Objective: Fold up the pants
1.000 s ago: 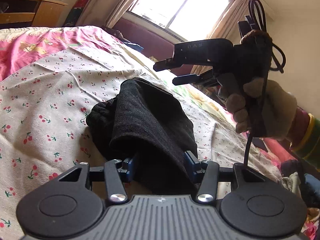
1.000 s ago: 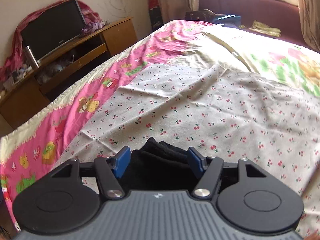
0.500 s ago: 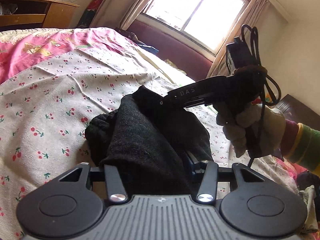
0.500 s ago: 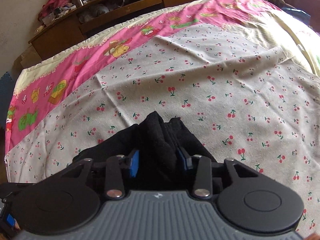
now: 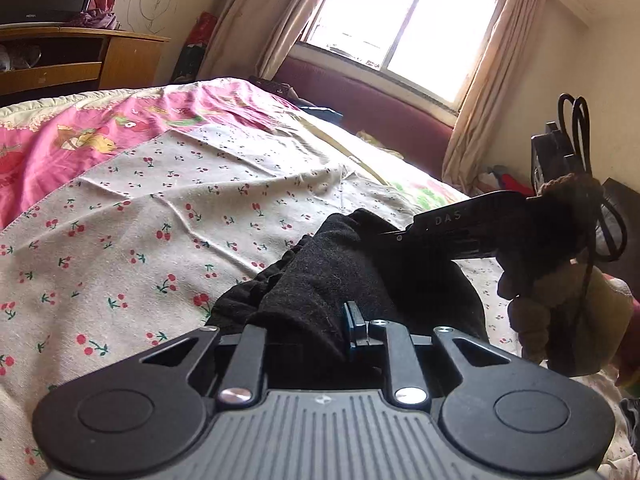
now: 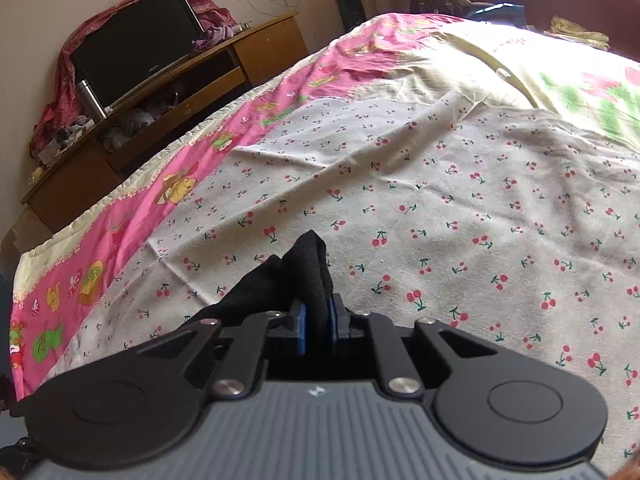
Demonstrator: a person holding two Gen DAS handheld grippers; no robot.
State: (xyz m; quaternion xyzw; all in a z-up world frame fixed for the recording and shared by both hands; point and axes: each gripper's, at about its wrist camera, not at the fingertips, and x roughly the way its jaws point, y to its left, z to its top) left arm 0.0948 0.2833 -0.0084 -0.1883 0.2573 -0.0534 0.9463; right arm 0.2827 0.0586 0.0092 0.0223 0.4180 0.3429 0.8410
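Left wrist view: the black pants sit bunched in a thick heap on the cherry-print sheet of the bed, nearer the bed's near edge than its far end by the window. The left gripper has dark cloth filling the space between its fingers; one blue pad shows against the fabric, the other is buried, so it appears clamped on a thick fold of the pants. Across the heap, the right gripper reaches in level from the right side, its tip sunk in the top of the cloth, held by a gloved right hand with a cable looping above.

Right wrist view: the right gripper has both blue pads drawn close together with a narrow ridge of the pants pinched between them; the ridge stands up past the fingertips. Beyond lies bare sheet, then the pink border along the bed's left edge and a wooden TV stand beyond it.

The step in hand looks like picking up the crumpled garment at two spots. The next move probably calls for lifting and drawing the two grips apart to shake the pants open and lay them flat on the bed before any fold.
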